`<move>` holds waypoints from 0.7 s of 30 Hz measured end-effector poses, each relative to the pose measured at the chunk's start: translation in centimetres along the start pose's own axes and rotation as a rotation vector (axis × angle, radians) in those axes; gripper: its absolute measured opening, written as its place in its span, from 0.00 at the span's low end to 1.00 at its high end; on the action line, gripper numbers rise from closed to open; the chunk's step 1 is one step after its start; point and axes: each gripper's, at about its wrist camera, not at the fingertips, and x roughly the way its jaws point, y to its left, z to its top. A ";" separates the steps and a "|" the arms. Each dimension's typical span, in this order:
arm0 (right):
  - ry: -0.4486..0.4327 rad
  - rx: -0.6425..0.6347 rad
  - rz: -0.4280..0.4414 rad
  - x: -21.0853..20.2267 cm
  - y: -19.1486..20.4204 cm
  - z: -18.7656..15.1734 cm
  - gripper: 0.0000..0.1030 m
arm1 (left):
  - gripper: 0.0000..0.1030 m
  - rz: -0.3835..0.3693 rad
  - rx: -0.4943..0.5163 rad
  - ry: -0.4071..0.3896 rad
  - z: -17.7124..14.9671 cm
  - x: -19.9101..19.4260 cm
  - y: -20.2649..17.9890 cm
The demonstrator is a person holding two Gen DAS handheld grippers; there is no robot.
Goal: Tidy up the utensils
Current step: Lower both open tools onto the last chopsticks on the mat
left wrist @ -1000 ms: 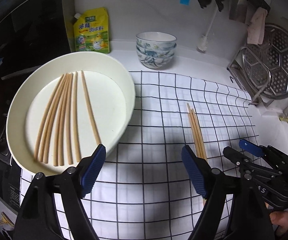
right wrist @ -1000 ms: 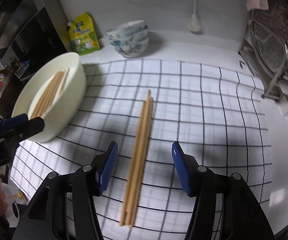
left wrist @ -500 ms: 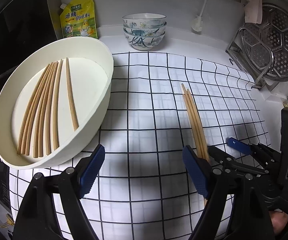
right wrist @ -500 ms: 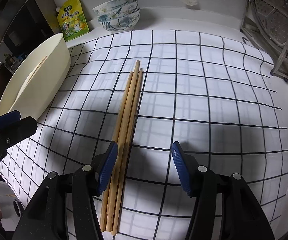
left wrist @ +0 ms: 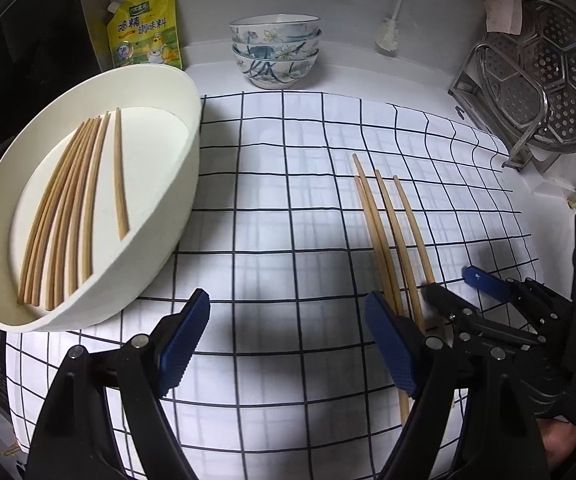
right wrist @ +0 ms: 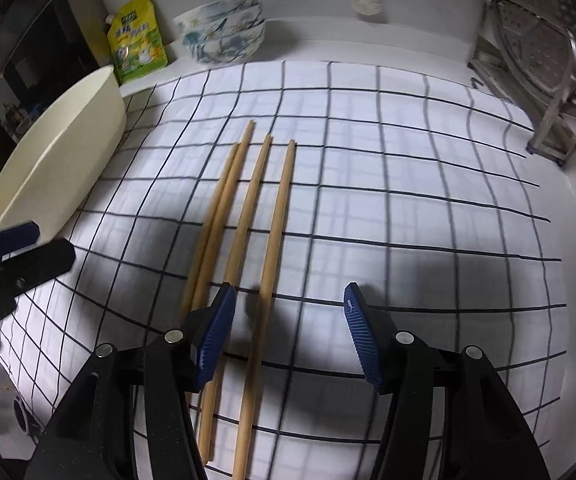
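Four loose pale wooden chopsticks [right wrist: 244, 216] lie side by side on the white cloth with a black grid [right wrist: 408, 200]. My right gripper [right wrist: 290, 330] hangs over their near ends with its blue-padded jaws apart and nothing clamped: the rightmost stick runs up between the jaws, while the other three pass under or beside the left pad. My left gripper [left wrist: 288, 344] is also spread wide and holds nothing; the sticks lie at its right pad, and the right gripper's black fingers sit just beside them.

Only the left view looks into the large cream oval dish [left wrist: 160, 240], where a bundle of chopsticks [left wrist: 72, 208] already lies; the right view shows just its outer wall. Behind stand stacked floral porcelain bowls [left wrist: 275, 50], a yellow seasoning pouch [left wrist: 144, 28] and a perforated steel steamer rack [left wrist: 544, 76].
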 end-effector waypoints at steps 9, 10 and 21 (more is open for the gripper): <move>0.003 0.000 -0.030 0.2 -1.1 -0.7 0.53 | 0.77 -0.008 0.026 0.018 -0.5 1.9 -2.3; 0.000 0.005 -0.033 0.1 -1.5 -0.8 0.53 | 0.77 -0.009 0.028 0.020 -0.5 2.2 -2.6; -0.010 0.033 -0.045 -0.5 -4.1 -1.2 0.53 | 0.78 0.004 0.033 0.042 -1.0 5.3 -4.1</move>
